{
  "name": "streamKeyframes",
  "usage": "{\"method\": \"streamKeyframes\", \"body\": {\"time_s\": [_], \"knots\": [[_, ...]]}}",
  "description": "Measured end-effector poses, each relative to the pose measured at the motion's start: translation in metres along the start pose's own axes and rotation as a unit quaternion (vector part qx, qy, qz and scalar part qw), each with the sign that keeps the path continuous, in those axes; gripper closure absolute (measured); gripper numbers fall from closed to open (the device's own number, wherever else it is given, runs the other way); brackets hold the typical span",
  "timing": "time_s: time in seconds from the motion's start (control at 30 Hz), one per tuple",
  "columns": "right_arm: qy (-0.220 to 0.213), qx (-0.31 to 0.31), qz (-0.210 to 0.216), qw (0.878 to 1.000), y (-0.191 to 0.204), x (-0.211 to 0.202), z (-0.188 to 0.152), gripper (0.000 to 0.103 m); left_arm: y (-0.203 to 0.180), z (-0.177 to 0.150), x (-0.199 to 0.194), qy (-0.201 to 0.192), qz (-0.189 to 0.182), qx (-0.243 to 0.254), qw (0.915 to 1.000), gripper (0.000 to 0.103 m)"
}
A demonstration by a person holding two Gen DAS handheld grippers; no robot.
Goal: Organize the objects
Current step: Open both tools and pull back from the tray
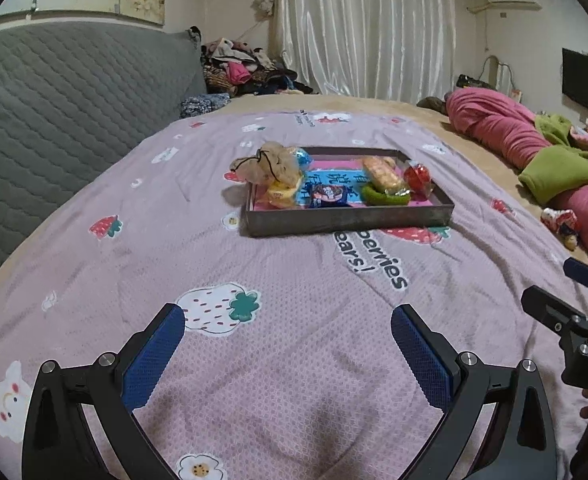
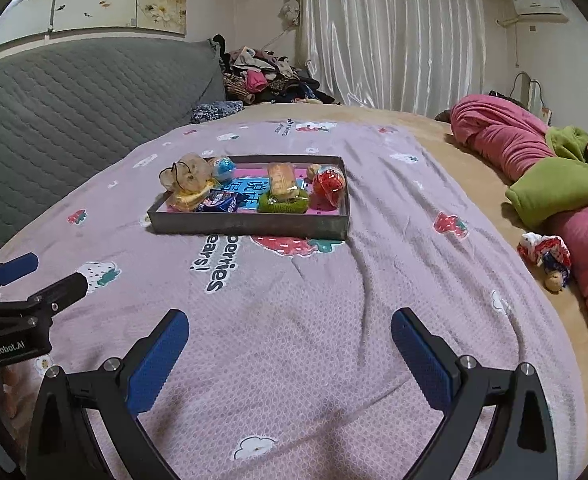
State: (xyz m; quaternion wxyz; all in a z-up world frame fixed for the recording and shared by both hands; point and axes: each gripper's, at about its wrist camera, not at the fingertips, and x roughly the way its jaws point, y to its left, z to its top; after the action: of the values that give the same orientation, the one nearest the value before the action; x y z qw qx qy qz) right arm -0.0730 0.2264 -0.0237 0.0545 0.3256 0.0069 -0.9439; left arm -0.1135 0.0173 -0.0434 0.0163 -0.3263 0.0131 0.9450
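A dark shallow tray [image 1: 350, 218] [image 2: 249, 225] sits mid-bed on the pink strawberry-print blanket. In it lie a beige drawstring pouch [image 1: 267, 164] [image 2: 187, 174] over its left rim, a blue-white ball [image 1: 302, 157] [image 2: 223, 168], a yellow packet [image 1: 281, 195] [image 2: 187, 200], a dark blue snack pack [image 1: 330, 195] [image 2: 219, 202], a biscuit pack [image 1: 382, 174] [image 2: 281, 178] on a green scrubber [image 1: 386, 199] [image 2: 283, 204], and a red wrapped item [image 1: 417, 178] [image 2: 329, 183]. My left gripper [image 1: 287, 336] and right gripper [image 2: 289, 336] hover open over bare blanket, well short of the tray.
A grey quilted headboard [image 1: 53, 112] rises on the left. Rolled pink and green bedding [image 1: 534, 148] [image 2: 542, 168] lies along the right side, with a small doll [image 2: 546, 258] beside it. Clothes are piled at the back by the curtain [image 2: 390, 40].
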Motion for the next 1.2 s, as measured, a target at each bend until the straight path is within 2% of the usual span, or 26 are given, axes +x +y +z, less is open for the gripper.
{"method": "streamKeyframes", "body": {"time_s": [0.33,0.73,1.03,1.2], "knots": [[0.006,0.002,0.002,1.0,-0.001,0.015,-0.008,0.001,0.004,-0.004,0.019,0.016,0.007,-0.005,0.9998,0.0],[0.01,-0.006,-0.003,1.0,-0.001,0.021,-0.01,0.001,-0.003,-0.006,0.025,0.014,0.012,0.006,0.9998,0.0],[0.011,-0.008,-0.007,1.0,-0.001,0.021,-0.011,0.001,0.003,-0.006,0.029,0.019,0.007,-0.004,0.9998,0.0],[0.014,-0.016,-0.013,1.0,-0.001,0.023,-0.011,0.001,0.002,-0.005,0.031,0.021,-0.013,-0.008,0.9997,0.0]]}}
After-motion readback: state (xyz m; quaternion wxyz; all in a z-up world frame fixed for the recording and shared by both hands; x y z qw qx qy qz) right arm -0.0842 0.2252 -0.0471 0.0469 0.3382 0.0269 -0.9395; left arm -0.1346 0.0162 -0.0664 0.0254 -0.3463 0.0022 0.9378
